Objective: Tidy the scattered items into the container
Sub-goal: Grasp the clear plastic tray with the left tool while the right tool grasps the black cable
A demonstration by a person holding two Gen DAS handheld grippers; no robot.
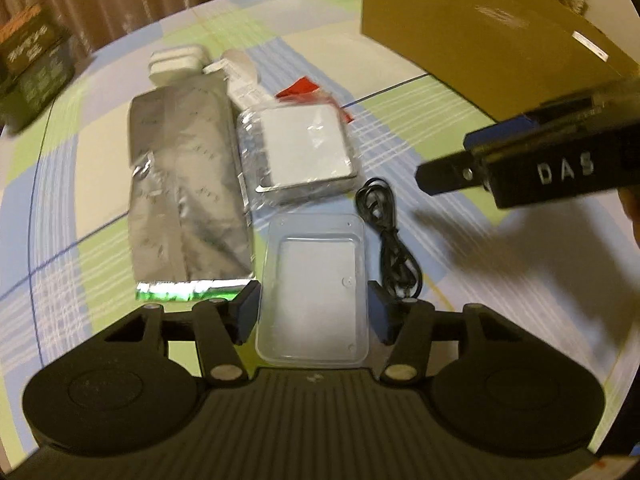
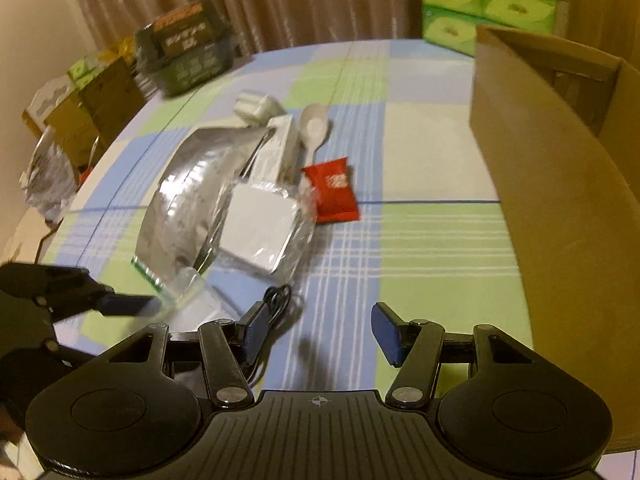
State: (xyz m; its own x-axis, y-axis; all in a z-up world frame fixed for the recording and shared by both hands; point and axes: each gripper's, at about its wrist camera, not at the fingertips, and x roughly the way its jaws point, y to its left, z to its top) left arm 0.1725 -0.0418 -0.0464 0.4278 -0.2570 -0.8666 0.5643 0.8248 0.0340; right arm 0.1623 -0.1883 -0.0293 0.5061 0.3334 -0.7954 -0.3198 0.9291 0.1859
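Scattered on the checked tablecloth lie a silver foil pouch, a white square box in clear wrap, a red packet, a white spoon, a white tube box, a small white case, a coiled black cable and a clear plastic tray. My left gripper is open, its fingers on either side of the clear tray. My right gripper is open and empty above the cloth, just right of the cable. The cardboard box stands at the right.
Green tissue packs stand behind the cardboard box. A dark carton and brown boxes sit at the table's far left edge. The right gripper's body shows in the left wrist view, in front of the cardboard box.
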